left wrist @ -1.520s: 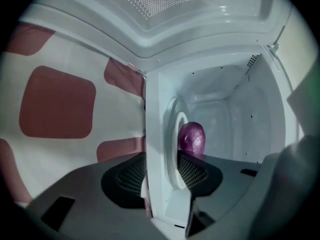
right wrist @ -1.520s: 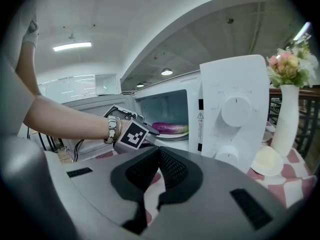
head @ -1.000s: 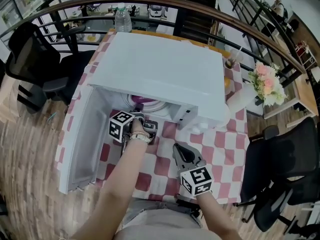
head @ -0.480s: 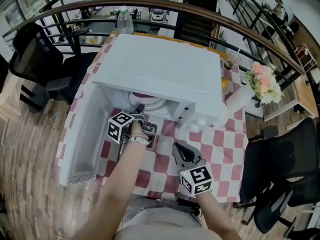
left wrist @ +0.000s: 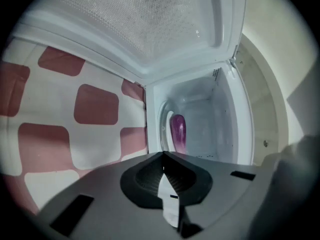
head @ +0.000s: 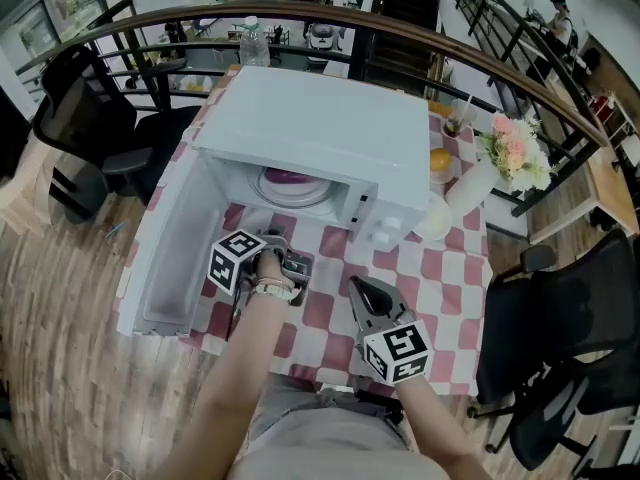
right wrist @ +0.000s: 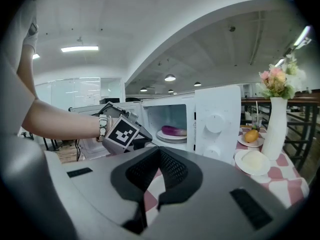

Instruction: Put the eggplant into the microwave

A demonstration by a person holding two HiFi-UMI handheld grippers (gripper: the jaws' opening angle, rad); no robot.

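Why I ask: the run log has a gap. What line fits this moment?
eggplant: on plate inside microwave | door: open | left gripper: shut, empty | right gripper: shut, empty

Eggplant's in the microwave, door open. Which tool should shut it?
Left, probably. The left tool, shut and empty, sits right beside the open door, which hangs out on that side. The right tool is off toward the control panel, away from the door.

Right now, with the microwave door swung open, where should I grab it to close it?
Probably the free edge of the door, farthest from the hinge, coming from its outer left side. It stands upright, swung wide beside the microwave, and no handle shows.
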